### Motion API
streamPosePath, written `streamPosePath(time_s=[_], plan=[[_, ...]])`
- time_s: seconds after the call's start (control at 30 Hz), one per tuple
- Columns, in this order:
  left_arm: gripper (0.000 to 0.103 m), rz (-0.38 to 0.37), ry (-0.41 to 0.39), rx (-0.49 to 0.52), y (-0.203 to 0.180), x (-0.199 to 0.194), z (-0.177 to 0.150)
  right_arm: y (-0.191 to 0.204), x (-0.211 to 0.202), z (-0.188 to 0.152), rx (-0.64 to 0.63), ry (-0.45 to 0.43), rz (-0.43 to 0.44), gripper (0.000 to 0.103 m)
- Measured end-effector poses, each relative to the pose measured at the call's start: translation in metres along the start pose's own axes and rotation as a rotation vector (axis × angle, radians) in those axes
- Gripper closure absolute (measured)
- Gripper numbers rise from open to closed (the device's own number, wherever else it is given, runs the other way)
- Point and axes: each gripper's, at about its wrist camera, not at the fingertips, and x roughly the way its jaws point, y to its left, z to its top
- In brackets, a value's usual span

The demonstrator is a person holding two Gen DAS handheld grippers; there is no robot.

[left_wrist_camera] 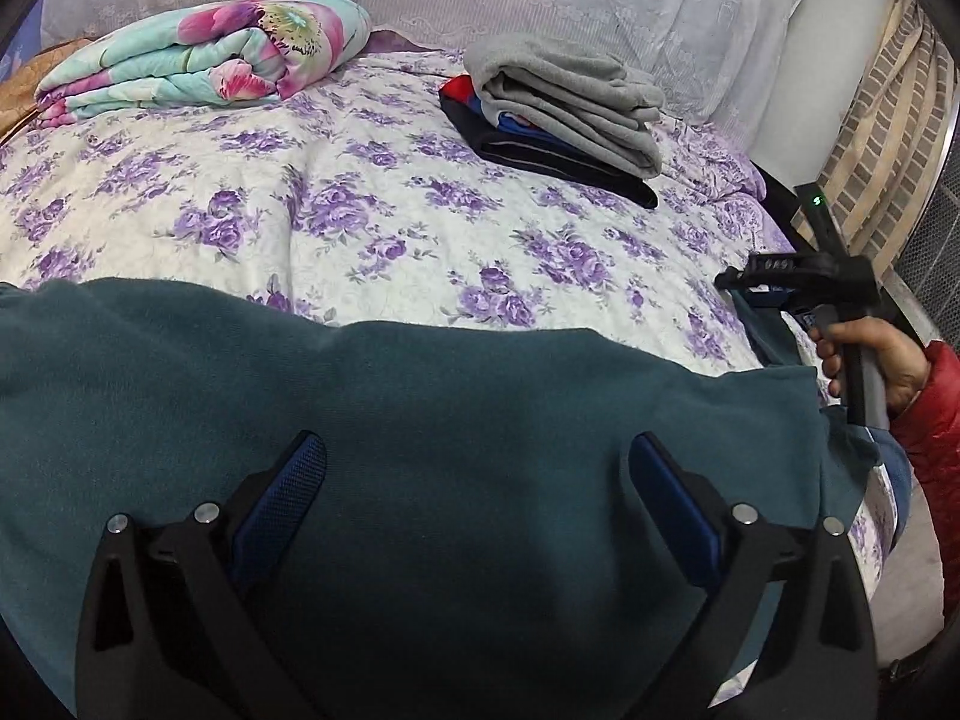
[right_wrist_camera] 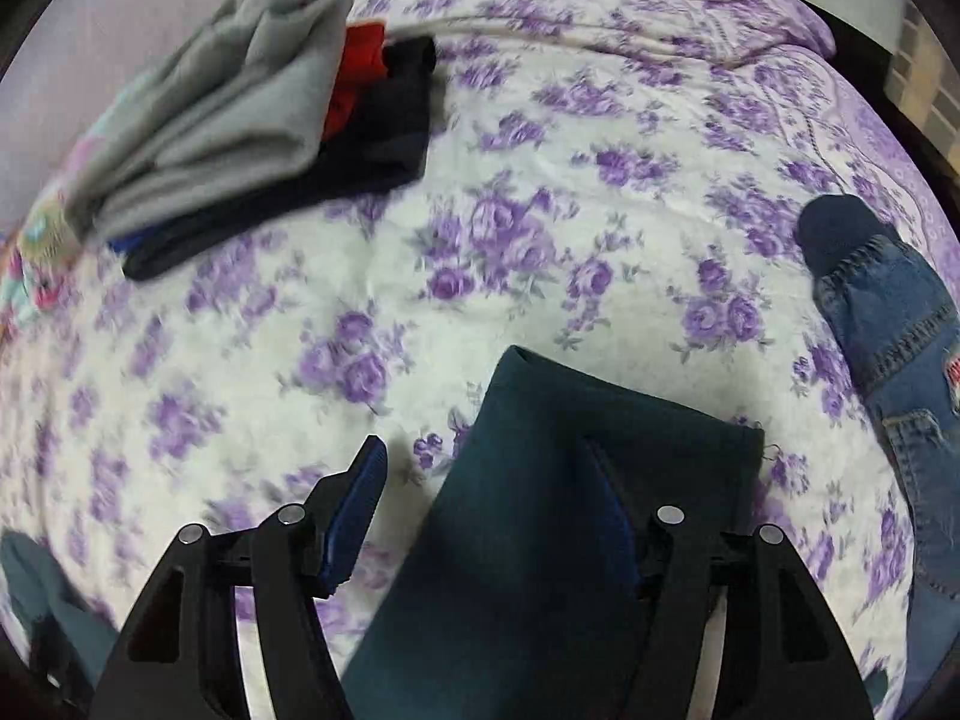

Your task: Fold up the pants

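The left gripper (left_wrist_camera: 474, 480) hangs wide open over the teal pants (left_wrist_camera: 420, 408); the right gripper (right_wrist_camera: 486, 486) is open too, with the folded clothes (right_wrist_camera: 240, 120) at ten o'clock.

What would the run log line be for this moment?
stage: pre-grasp | left gripper: open over teal pants | right gripper: open at pant leg | folded pile: behind

one teal pants (left_wrist_camera: 420, 420), one jeans (right_wrist_camera: 900, 360), one folded quilt (left_wrist_camera: 204, 54), two grippers (left_wrist_camera: 474, 480).
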Motion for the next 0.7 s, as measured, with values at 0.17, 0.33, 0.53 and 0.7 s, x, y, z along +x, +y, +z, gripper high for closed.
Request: streamPosePath(time_s=[0.17,0.33,0.53,0.7], plan=[[0.005,0.0,0.0,0.0,0.001,-0.001,-0.001,-0.02,-0.012,-0.005,0.02,-0.056,0.086,0.097],[0.005,0.0,-0.001,0.0,0.0,-0.001,-0.001,-0.049,-0.056,-0.032,0.077,-0.153,0.225,0.098],[0.005,-0.005,-0.006,-0.005,0.001,-0.002,-0.001,-0.109,-0.131,-0.097,0.214,-0.321,0.462,0.098],[0.005,-0.004,-0.007,-0.005,0.001,-0.001,-0.001,-0.182,-0.174,-0.189,0.338,-0.414,0.52,0.1]])
